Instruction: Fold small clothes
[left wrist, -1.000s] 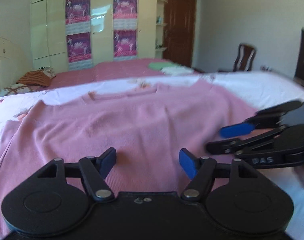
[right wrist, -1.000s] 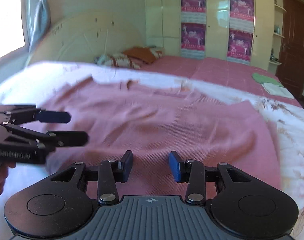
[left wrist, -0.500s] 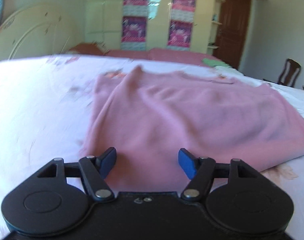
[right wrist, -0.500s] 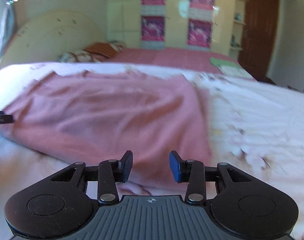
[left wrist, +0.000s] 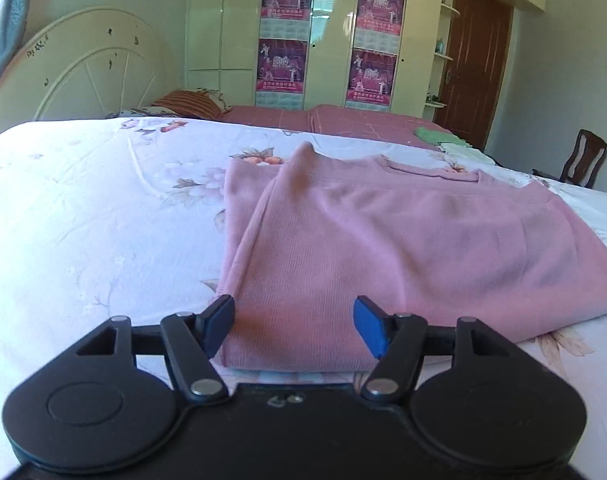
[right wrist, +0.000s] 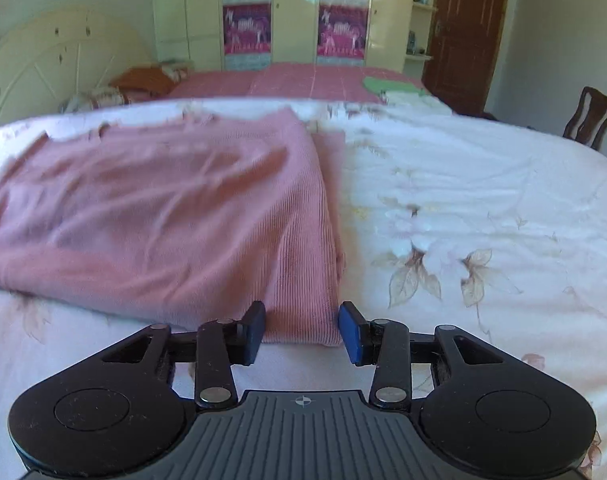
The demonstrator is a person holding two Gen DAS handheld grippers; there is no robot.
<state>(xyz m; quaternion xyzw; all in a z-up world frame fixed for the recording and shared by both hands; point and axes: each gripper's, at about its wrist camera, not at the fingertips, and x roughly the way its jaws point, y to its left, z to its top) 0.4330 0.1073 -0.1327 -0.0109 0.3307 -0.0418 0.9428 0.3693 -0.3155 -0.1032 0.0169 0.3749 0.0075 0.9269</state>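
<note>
Here, a pink top [left wrist: 403, 240] lying flat on a flowered bedsheet [left wrist: 83, 220], sides already turned in so that it makes a long panel, neckline at the far end, hem at the near end. Left folded edge doubled over, with a strip of lower layer showing beyond it toward the far left; right folded edge [right wrist: 311, 240] likewise stacked, ribbed knit plain to see there. Laid so, most likely, to leave two near corners ready for lifting toward the neckline, which looks like the next fold.

At the near left corner, the left gripper [left wrist: 293, 326], tilted down at the cloth, fingers fairly wide with nothing pinched, the corner's fabric seen through the gap beyond the blue tips. At the near right corner, the right gripper [right wrist: 301, 332], fingers narrower but parted, also gripping nothing, the corner's hem seen in line between the tips; touching or just above, hard to tell. One gripper per corner, probably so the hem can rise evenly and land square.

Farther off, a pink bedspread [left wrist: 343, 120] beyond the sheet, with a green cloth [right wrist: 387, 84] and a white one beside it. Far left, a cream headboard [left wrist: 83, 76] and a striped pillow [left wrist: 191, 102]. Along the far wall, a wardrobe [left wrist: 223, 20] with purple posters; far right, a brown door [left wrist: 475, 68] and a wooden chair [left wrist: 583, 160].
</note>
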